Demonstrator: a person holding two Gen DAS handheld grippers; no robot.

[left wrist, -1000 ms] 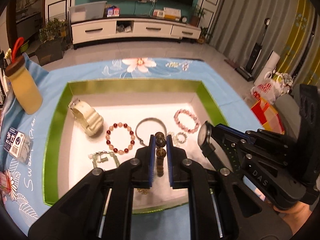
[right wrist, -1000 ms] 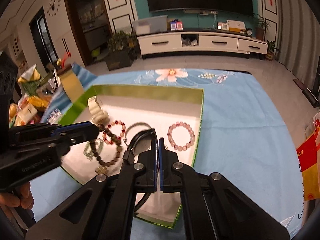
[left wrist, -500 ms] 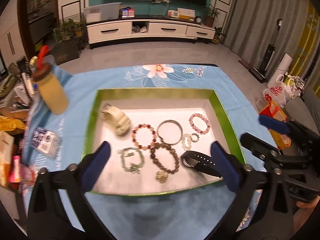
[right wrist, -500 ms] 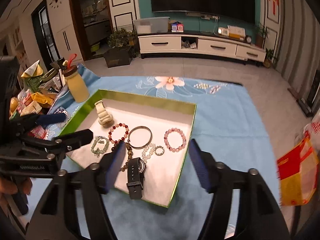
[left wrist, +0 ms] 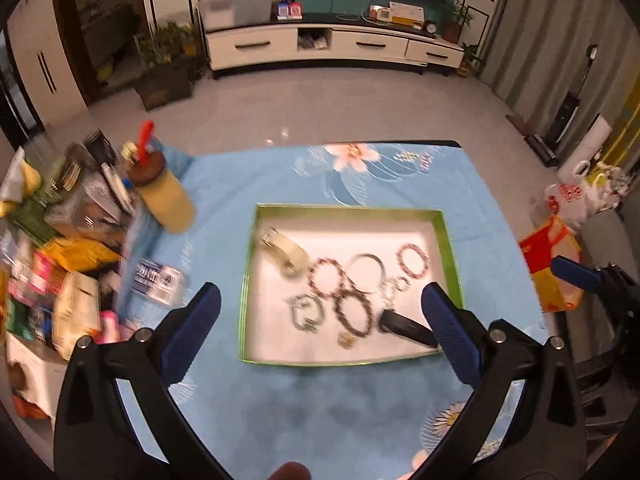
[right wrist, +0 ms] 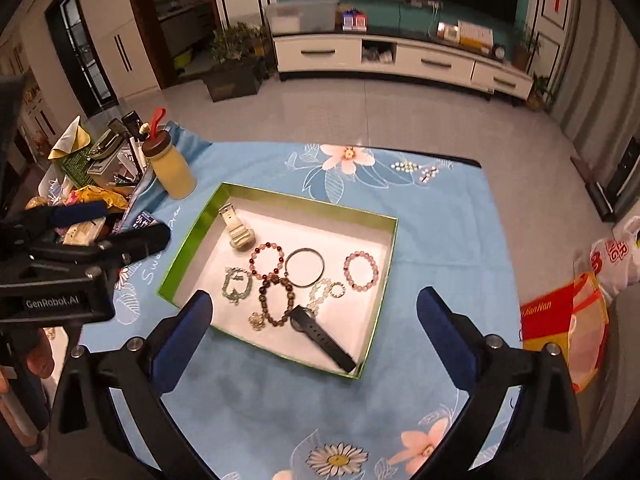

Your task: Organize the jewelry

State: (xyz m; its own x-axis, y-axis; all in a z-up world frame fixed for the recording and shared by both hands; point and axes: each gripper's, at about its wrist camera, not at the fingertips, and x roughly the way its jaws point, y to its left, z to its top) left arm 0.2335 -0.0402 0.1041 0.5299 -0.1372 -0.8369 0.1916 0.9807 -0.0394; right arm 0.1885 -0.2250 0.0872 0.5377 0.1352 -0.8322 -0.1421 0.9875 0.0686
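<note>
A green-rimmed tray (left wrist: 348, 209) (right wrist: 188, 228) on the blue floral cloth holds a cream watch (right wrist: 237, 230), a red bead bracelet (right wrist: 266, 260), a silver bangle (right wrist: 305, 267), a pink bead bracelet (right wrist: 361, 271), a dark bead bracelet (right wrist: 277, 300), a green bracelet (right wrist: 236, 285), small rings and a black watch (right wrist: 322, 338) (left wrist: 406, 327). My left gripper (left wrist: 320, 330) and right gripper (right wrist: 316, 334) are both wide open, empty, and held high above the tray's near side.
A yellow bottle with a brown lid (right wrist: 168, 164) stands left of the tray. Cluttered packets and boxes (left wrist: 60, 280) fill the table's left edge. Loose beads (right wrist: 416, 168) lie on the cloth at the back. A red bag (right wrist: 560, 320) sits off the right side.
Both grippers opened, releasing the dark bead bracelet and the black watch into the tray, then pulled up and back away from it.
</note>
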